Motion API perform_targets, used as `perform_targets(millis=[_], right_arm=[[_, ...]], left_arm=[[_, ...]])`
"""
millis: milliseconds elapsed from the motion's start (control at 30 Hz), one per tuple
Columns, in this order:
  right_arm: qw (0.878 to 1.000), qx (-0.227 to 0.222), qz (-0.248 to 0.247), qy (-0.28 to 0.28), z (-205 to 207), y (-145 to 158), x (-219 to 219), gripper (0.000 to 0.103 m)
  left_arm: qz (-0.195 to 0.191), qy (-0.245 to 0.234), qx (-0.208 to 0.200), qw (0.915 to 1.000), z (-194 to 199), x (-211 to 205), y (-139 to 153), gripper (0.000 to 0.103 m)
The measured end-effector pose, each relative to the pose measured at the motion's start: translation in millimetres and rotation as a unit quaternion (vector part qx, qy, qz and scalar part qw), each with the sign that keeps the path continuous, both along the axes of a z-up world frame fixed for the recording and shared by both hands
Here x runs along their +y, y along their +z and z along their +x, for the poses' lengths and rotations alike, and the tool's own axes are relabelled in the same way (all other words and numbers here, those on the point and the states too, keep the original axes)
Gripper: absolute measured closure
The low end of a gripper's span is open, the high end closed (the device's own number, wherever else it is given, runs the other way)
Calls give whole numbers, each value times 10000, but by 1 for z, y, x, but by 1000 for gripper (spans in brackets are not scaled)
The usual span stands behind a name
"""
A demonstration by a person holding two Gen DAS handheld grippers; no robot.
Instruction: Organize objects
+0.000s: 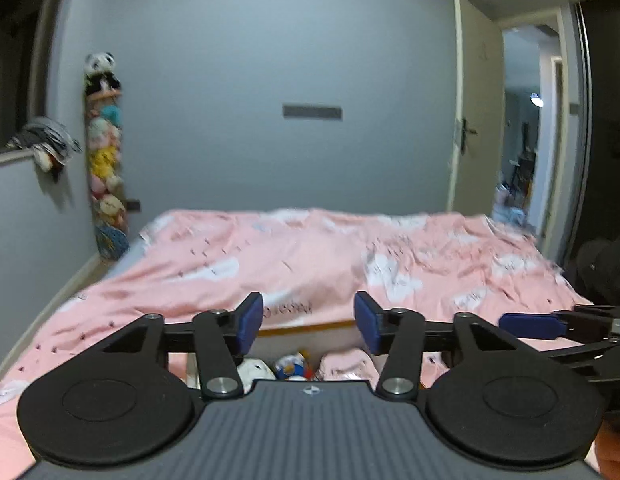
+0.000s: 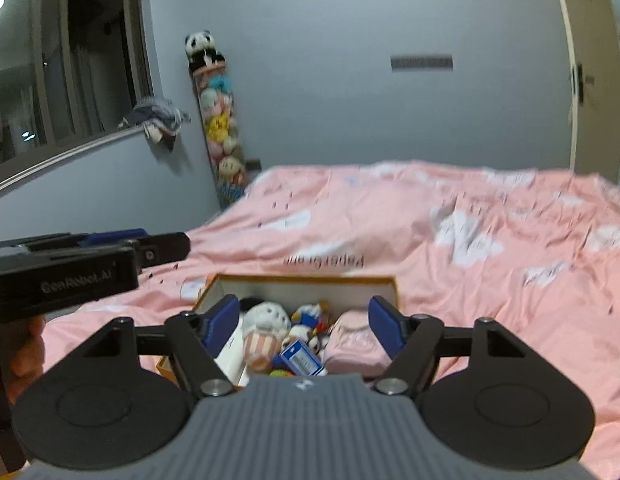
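Note:
An open box with an orange rim (image 2: 302, 279) sits on the pink bed. It holds a white plush toy (image 2: 266, 320), a small duck toy (image 2: 310, 312), a blue and white carton (image 2: 302, 358) and a folded pink cloth (image 2: 355, 346). My right gripper (image 2: 304, 322) is open and empty, just above the box. My left gripper (image 1: 308, 322) is open and empty, above the box's near side; the box rim (image 1: 310, 325) and toys show below it. The left gripper also shows at the left of the right wrist view (image 2: 110, 248).
The pink duvet (image 1: 310, 256) covers the bed. A tall column of plush toys topped by a panda (image 2: 218, 120) stands in the far corner. A window ledge with a grey cloth (image 2: 158, 118) is at the left. An open door (image 1: 521, 132) is at the right.

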State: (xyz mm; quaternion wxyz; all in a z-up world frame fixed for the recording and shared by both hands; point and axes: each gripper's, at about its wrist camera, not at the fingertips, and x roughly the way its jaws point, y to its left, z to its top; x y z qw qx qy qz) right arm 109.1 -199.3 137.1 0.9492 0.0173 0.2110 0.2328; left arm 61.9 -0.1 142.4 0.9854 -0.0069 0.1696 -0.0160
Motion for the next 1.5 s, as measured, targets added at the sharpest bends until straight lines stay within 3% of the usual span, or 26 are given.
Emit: perform_targets(millis=[67,233,333,533,633,833,1500], right_arm=[[9998,-169,78,-15,-9,3,-3,28],[9992,-349,141,149,-21,0,-1,15],[9991,-359,-151,169,-22,-10,9,10],[9995,129,-301,47,-7,-38,13,10],[9984,368,-431,-51,-1,-54,13,10],[9967,627,-500,-141,3,-72,11,10],[9958,714,-559,-118,6,-79,16,9]], left_arm=[[61,206,-47,9998,-8,-1,-2,25],[282,559,1,9980,-18,-6,-19,24],[207,626,258,9975,-18,-6,-34,24],[63,758,1108,9909,-3,-5,-73,24],[71,761,1308,9885,-5,-7,-85,24],[93,764,1394,9872,-7,-7,-93,24],[-73,783,1405,9870,-7,0,-93,24]])
